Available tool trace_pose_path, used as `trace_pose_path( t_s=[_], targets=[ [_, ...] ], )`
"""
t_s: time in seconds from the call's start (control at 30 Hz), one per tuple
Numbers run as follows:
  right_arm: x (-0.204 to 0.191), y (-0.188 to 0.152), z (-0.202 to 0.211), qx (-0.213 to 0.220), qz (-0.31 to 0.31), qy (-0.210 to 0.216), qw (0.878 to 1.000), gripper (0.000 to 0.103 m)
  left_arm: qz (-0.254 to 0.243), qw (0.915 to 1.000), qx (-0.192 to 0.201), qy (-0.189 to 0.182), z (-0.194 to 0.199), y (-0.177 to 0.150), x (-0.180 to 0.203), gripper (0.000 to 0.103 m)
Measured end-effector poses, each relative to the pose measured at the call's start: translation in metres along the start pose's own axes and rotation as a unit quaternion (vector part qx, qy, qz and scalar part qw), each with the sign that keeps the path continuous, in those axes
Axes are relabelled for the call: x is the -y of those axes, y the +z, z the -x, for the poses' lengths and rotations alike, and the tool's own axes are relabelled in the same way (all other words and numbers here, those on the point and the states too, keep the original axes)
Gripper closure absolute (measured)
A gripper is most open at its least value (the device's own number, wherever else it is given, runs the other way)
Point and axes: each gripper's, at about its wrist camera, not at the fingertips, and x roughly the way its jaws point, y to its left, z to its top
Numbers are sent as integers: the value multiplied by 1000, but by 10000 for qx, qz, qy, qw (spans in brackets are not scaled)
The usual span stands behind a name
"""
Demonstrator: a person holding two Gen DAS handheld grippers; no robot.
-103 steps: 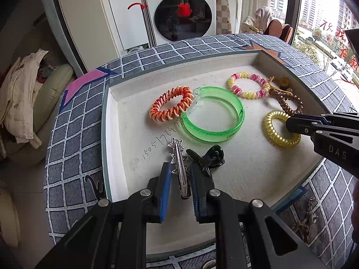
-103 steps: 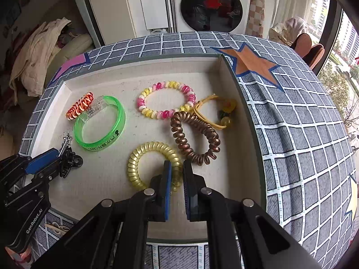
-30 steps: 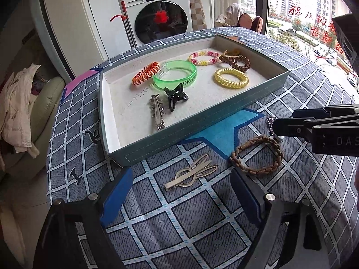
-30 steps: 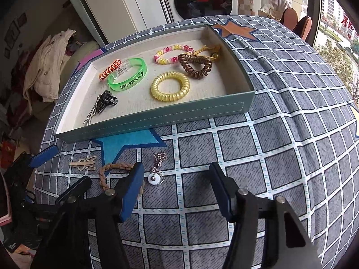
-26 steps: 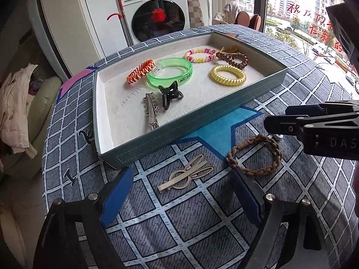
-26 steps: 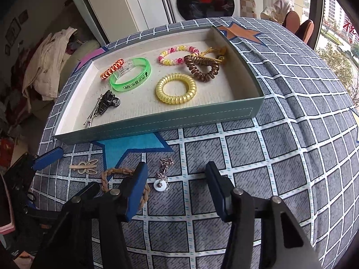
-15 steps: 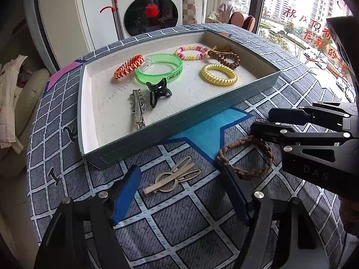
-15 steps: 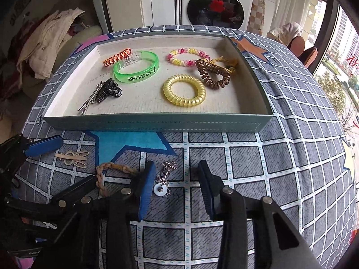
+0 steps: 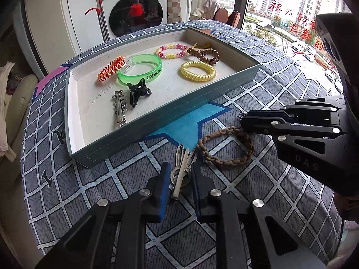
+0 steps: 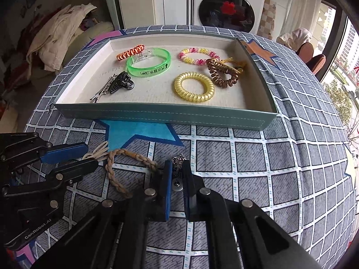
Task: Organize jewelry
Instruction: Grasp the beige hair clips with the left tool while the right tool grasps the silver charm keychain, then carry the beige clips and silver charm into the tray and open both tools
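One teal tray (image 9: pixel 170 109) on desk (image 9: pixel 112 179), seven pieces inside. One braided bracelet (image 9: pixel 225 145) flat outside. One gold hair clip (image 9: pixel 182 168), long axis toward tray, between nearly closed left gripper (image 9: pixel 179 179) fingers. Right gripper (image 10: pixel 177 177) fingers narrowed around one charm (image 10: pixel 177 174); contact unclear.

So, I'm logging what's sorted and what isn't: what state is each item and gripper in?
tray: holds eight pieces
gold hair clip: on cloth, between left gripper jaws
braided bracelet: on cloth, loose
silver charm: on cloth, between right gripper jaws
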Motion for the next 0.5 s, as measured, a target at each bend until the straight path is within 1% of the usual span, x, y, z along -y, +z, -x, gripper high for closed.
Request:
trace_pose_path(
  t_s=[0.13, 0.27, 0.5],
  targets=[
    [11, -5, 7, 8, -162, 170, 9997, 96, 212, 9997, 93, -40, 5, -5, -1, 66],
    [24, -12, 15, 66, -376, 418, 9984, 96, 397, 9987, 298, -93, 16, -9, -1, 66],
    [42, -13, 34, 191, -733, 793, 9940, 96, 563, 9963, 647, -52, 44, -2, -5, 65]
  ],
)
